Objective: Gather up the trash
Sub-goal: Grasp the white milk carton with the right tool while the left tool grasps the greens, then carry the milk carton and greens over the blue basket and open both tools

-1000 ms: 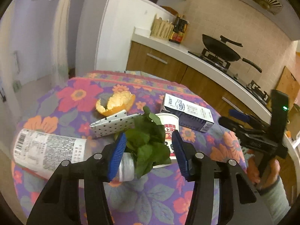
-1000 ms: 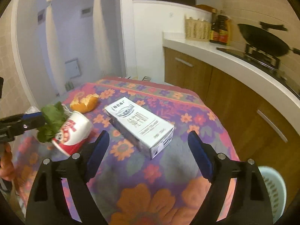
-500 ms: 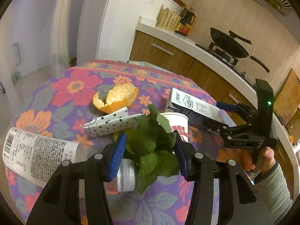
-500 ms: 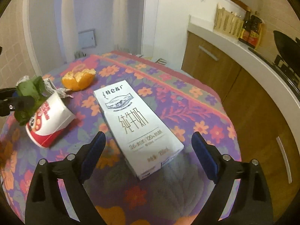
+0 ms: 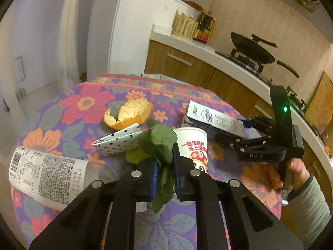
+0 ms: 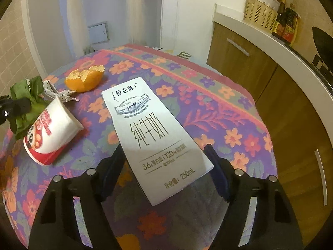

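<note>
My left gripper [image 5: 164, 170] is shut on a bunch of green leaves [image 5: 161, 143] above the flowered tablecloth [image 5: 87, 104]. The leaves also show in the right wrist view [image 6: 27, 95]. My right gripper [image 6: 164, 162] is open, its fingers on either side of a white milk carton [image 6: 152, 133] that lies flat; the carton also shows in the left wrist view [image 5: 212, 118]. A red and white paper cup [image 6: 50, 133] lies on its side to the left. An orange peel [image 6: 85, 79] and a dotted paper scrap [image 5: 118, 141] lie beyond it.
A plastic bottle with a white label [image 5: 45, 175] lies at the left table edge. The kitchen counter [image 5: 208, 50] with a wok [image 5: 251, 52], basket and bottles runs behind. Wooden cabinets [image 6: 270, 83] stand close to the table's right side.
My left gripper has shut on the green leaves. My right gripper has moved forward and down so that its open fingers now straddle the milk carton.
</note>
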{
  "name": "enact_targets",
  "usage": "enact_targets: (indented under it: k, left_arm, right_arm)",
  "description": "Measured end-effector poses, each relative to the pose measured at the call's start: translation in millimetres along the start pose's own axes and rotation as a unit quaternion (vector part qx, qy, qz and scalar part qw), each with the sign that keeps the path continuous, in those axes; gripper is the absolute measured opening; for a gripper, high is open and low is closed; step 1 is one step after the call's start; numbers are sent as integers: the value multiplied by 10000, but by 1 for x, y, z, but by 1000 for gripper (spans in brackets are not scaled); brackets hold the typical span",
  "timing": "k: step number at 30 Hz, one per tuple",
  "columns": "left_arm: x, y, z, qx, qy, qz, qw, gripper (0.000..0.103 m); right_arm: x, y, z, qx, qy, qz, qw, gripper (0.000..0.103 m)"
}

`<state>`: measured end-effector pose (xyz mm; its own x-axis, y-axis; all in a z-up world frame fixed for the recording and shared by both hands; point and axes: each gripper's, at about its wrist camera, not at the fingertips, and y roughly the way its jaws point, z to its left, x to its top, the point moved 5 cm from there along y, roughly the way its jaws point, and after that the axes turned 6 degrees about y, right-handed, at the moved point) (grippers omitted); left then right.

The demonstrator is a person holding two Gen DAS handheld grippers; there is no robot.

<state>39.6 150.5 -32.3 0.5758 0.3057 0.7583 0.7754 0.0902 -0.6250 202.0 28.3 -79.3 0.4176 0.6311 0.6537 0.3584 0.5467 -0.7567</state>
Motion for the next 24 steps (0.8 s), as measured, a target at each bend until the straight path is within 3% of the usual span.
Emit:
enact_targets:
  k: [13, 20, 24]
  left_arm:
    - [5, -25, -11, -426, 30, -368, 9984, 4]
    - [13, -43, -32, -613, 237, -596, 9961, 4]
    - [14, -51, -43, -744, 321, -664, 9945, 4]
  right_arm:
    - [-20, -41, 2, -201, 411, -504, 9977, 64]
    - [-49, -70, 3, -322, 705, -654, 9948, 62]
    - [-74, -96, 5, -621, 889, -792, 9909, 62]
